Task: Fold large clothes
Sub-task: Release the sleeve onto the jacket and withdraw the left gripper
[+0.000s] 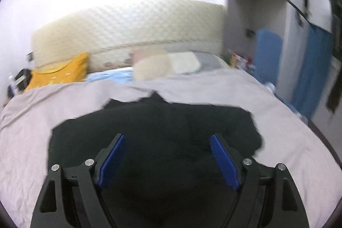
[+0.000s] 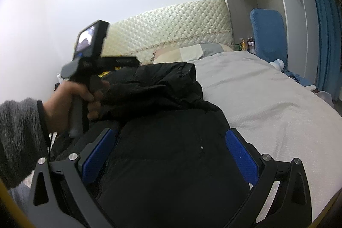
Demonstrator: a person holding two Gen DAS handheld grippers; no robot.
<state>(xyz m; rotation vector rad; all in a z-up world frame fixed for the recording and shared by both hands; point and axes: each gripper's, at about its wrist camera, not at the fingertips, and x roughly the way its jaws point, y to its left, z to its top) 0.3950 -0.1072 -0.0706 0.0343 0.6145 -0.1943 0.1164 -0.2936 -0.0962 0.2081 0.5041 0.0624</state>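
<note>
Both grippers open over jacket [image 1: 154, 127].

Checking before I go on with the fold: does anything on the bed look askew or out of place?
Nothing is damaged or spilled. The black jacket is only unevenly folded: one bulky part is bunched on top near its far end, edges ragged. Both the left gripper and the right gripper are open.
</note>
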